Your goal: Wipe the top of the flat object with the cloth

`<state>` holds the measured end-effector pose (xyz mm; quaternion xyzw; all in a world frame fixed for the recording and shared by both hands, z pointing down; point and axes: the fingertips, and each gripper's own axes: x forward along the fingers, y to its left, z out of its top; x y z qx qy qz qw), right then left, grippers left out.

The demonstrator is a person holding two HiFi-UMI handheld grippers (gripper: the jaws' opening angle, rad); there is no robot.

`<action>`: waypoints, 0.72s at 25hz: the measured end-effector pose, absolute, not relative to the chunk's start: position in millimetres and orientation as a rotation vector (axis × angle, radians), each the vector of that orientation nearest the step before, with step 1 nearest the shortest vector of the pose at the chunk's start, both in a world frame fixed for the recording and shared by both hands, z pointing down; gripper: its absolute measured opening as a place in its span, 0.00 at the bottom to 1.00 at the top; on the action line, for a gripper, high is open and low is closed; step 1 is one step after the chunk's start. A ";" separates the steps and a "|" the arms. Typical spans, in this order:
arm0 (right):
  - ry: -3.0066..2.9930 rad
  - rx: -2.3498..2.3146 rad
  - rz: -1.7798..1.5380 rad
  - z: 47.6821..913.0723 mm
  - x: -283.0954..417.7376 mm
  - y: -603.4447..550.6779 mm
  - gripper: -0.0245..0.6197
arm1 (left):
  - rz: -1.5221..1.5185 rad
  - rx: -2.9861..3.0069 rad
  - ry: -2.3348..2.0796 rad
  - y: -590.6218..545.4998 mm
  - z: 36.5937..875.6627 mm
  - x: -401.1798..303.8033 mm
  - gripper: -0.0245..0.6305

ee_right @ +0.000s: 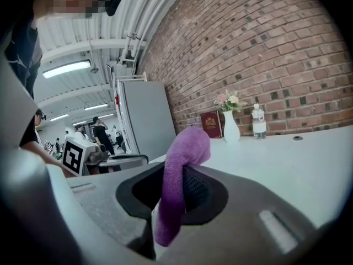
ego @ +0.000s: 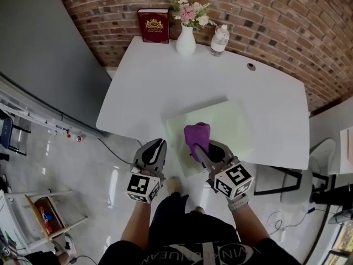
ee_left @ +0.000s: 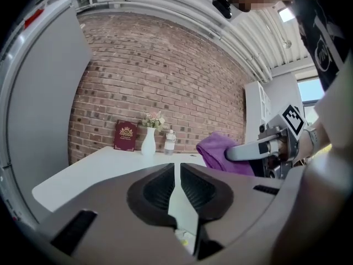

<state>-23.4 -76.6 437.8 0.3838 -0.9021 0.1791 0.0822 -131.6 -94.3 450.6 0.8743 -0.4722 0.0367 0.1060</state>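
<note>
Right claw (ego: pixel 202 151) pinches a bunched purple cloth (ego: pixel 196 133) by the pale green mat (ego: pixel 231 120); left claw (ego: pixel 158 146) closed, empty

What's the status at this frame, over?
Right hand-held gripper shut on purple cloth, over green mat, near edge. Left hand-held gripper shut, empty. Mat top bare.

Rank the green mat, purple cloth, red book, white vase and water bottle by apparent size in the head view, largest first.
1. green mat
2. red book and purple cloth: about alike, and the cloth is nearer the camera, so unranked.
3. white vase and water bottle: nearly alike, vase slightly wider.
</note>
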 end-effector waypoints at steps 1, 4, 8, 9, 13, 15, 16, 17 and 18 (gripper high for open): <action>-2.677 1.141 0.552 440.8 -28.8 -82.8 0.15 | 0.116 2.579 -1.378 -98.6 452.9 -133.7 0.09; -2.631 1.106 0.589 448.3 -45.9 -101.1 0.15 | 0.141 2.590 -1.337 -110.6 461.1 -139.6 0.09; -2.529 1.034 0.649 463.5 -65.6 -119.7 0.15 | 0.145 2.587 -1.327 -123.9 470.0 -143.2 0.09; -2.501 1.017 0.669 468.0 -69.2 -122.9 0.15 | 0.141 2.578 -1.330 -125.8 472.0 -143.3 0.09; -2.405 0.933 0.710 484.0 -84.0 -134.7 0.15 | 0.147 2.546 -1.337 -130.5 480.5 -142.4 0.09; -2.356 0.874 0.711 495.0 -92.1 -139.7 0.15 | 0.139 2.533 -1.344 -133.6 482.7 -142.9 0.09; -2.334 0.844 0.710 501.1 -95.9 -141.5 0.15 | 0.136 2.525 -1.351 -134.7 484.5 -143.8 0.09; -2.315 0.819 0.708 506.7 -99.2 -142.9 0.15 | 0.135 2.515 -1.360 -135.4 486.8 -145.0 0.09; -2.299 0.797 0.704 511.5 -101.9 -144.0 0.15 | 0.136 2.504 -1.370 -135.7 489.3 -146.5 0.09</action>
